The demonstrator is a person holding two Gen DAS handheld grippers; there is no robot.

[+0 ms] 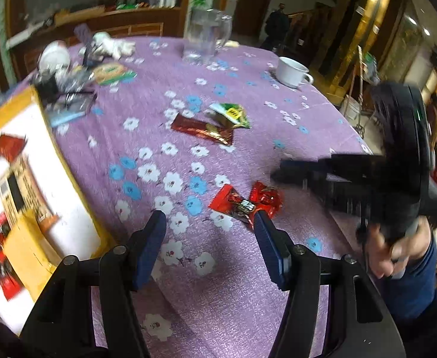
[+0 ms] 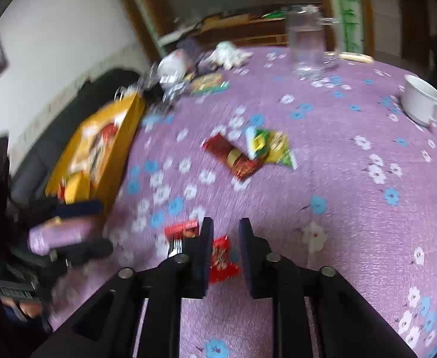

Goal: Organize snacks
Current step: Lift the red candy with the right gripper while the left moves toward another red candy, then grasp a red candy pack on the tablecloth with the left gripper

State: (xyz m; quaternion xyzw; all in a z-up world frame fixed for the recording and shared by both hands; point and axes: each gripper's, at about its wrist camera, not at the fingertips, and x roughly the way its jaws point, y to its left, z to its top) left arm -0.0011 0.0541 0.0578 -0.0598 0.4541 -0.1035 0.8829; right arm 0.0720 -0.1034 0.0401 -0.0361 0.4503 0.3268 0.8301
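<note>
My left gripper (image 1: 209, 217) stands about half open over the purple flowered tablecloth (image 1: 248, 283), with only cloth between its blue pads. Just past its right fingertip lie two red snack packets (image 1: 245, 204), touching each other; the fingertip covers their near corner, and I cannot tell whether it touches them.

My right gripper (image 2: 225, 223) is drawn in to a narrow gap. In its own view a red wrapper shows in that gap, partly hidden by the left finger. From the left wrist the same gripper is a dark blur beyond and to the right of the red packets, apart from them, so it seems to grip nothing. My hand (image 1: 397, 250) on its handle is smeared too.

Farther ahead of both tools, a dark red bar packet (image 1: 202, 129) lies partly under a green packet (image 1: 233, 115); their print is unreadable. Left of my left gripper, a yellow box (image 1: 24, 179) runs off the frame, with red packets inside that I can barely make out. Far ahead stand a glass jug (image 1: 206, 35) and a white cup (image 1: 291, 71). The clutter at the far left is too blurred to name.
</note>
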